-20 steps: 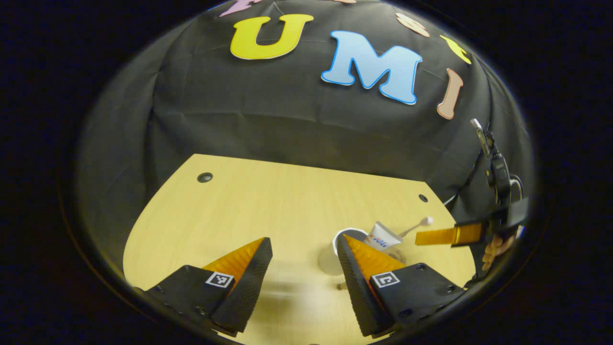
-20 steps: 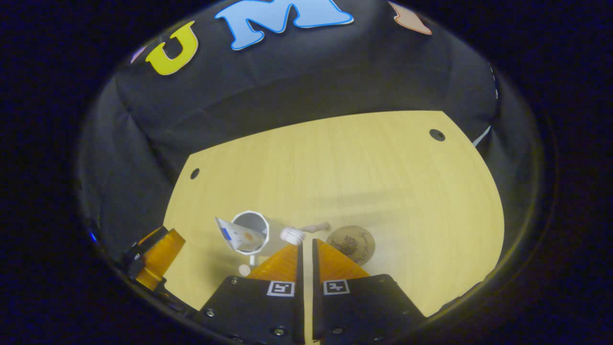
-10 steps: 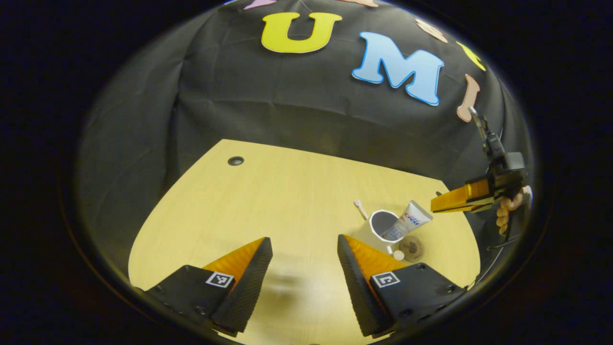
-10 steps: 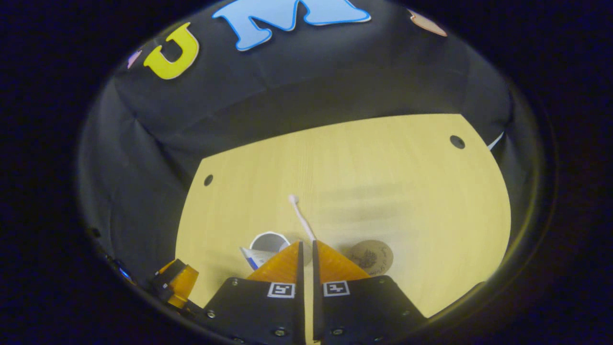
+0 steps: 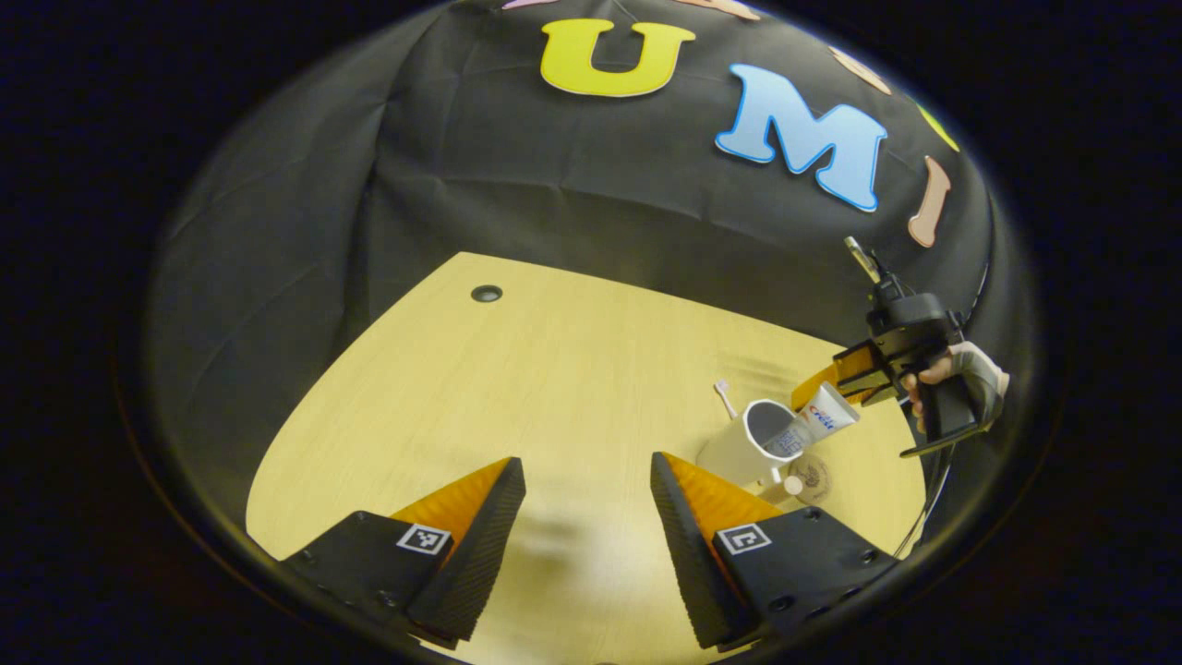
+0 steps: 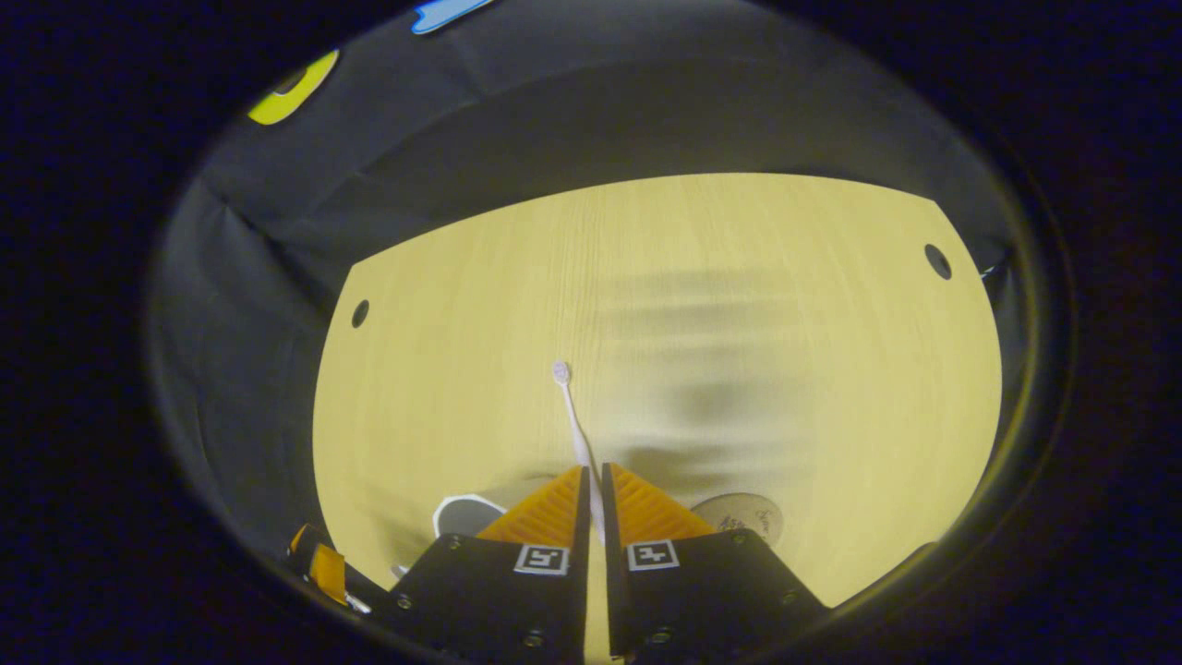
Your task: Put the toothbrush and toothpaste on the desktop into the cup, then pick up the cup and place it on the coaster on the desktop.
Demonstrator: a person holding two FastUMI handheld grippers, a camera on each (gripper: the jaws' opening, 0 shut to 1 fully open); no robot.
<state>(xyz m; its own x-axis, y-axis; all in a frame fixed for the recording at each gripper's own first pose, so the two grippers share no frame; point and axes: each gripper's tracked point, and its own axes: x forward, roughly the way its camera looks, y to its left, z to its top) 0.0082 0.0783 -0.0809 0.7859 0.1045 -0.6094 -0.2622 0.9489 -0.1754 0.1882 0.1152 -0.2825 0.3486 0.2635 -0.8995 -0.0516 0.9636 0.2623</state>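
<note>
left gripper [image 5: 582,517]: fingers spread wide apart, nothing between them, held above the near part of the desktop [image 5: 554,388].
right gripper [image 6: 594,503]: fingers closed together on the toothbrush [image 6: 572,420]; in the left gripper view it [image 5: 836,379] sits above and behind the cup, held by a hand [image 5: 951,383].
toothbrush: thin white handle pinched between the right gripper's fingers, running forward from them with the head at the far end, above the desktop; in the left gripper view its head [image 5: 723,392] shows just behind the cup's far rim.
cup [image 5: 748,443]: white, standing on the desktop, to the right of the left gripper's right finger; in the right gripper view its rim [image 6: 466,513] shows just left of the right gripper's left finger.
toothpaste [image 5: 817,420]: tube standing tilted in the cup, upper end leaning out over the rim toward the right gripper.
coaster [image 5: 813,478]: round, brown, flat on the desktop just beside the cup, bare; in the right gripper view [image 6: 739,517] it lies just right of the fingers.
</note>
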